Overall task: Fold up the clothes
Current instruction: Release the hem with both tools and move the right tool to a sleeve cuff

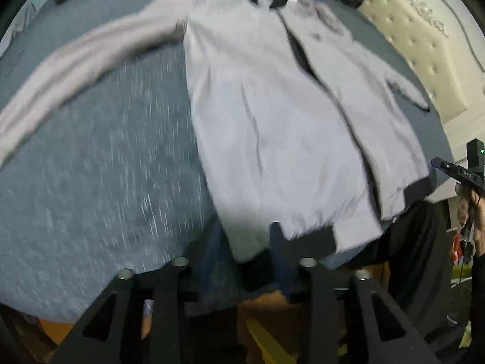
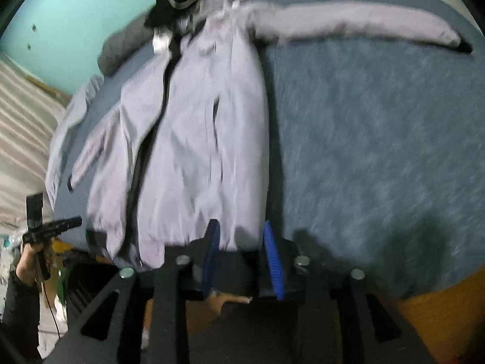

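The pale grey jacket (image 1: 272,106) lies front up on the blue bed (image 1: 91,182), its long axis running straight away from both grippers, hem nearest them. The left gripper (image 1: 242,257) has its fingers spread with the hem's middle between them, though blur hides any contact. The right gripper (image 2: 242,254) is likewise spread at the hem's corner, just ahead. One sleeve (image 2: 363,21) stretches out far ahead and to its right
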